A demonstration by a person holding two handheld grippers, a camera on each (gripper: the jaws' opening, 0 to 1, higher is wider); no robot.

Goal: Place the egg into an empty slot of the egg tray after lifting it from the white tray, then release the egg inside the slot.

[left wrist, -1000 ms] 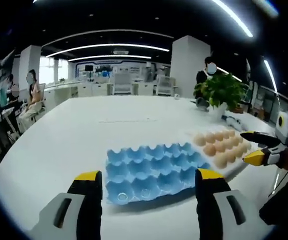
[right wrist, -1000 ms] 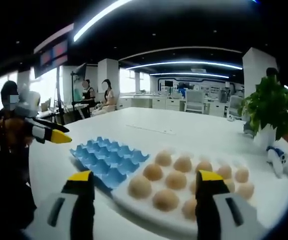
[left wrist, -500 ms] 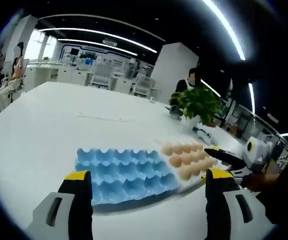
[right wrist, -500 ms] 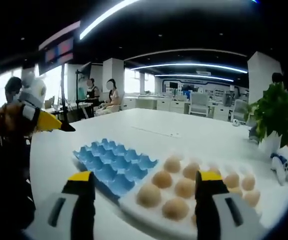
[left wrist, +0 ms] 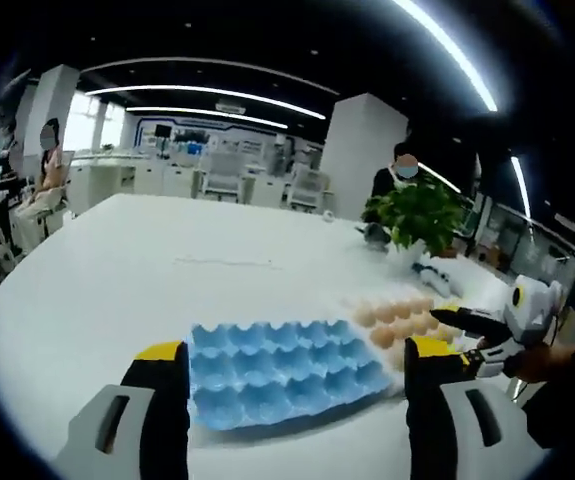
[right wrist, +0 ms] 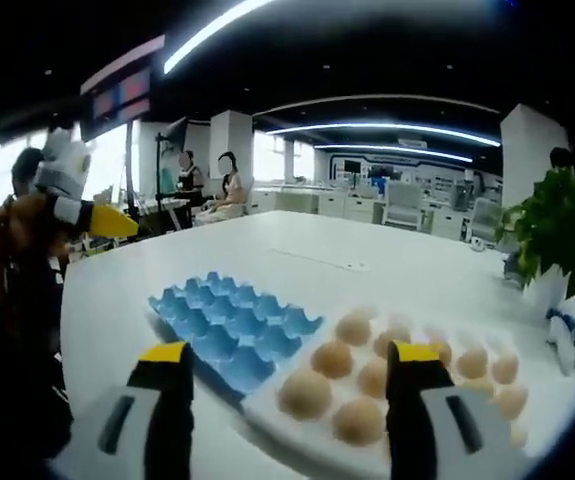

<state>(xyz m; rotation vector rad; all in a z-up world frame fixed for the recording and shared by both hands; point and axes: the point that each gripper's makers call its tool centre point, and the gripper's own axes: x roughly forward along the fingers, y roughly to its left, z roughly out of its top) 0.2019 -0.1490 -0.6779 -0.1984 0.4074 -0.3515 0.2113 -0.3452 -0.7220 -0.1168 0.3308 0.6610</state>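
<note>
Eggs [right wrist: 305, 394] are being carried in the white tray [right wrist: 267, 415], touching the blue egg tray [right wrist: 229, 330], dead ahead of the right gripper [right wrist: 279, 365]; nearer than the left gripper [left wrist: 292, 365]. Both jaws are being held apart, empty.

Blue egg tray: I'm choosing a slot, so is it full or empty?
Empty: every cup of the blue egg tray shows bare blue; the eggs sit in the white tray.
</note>
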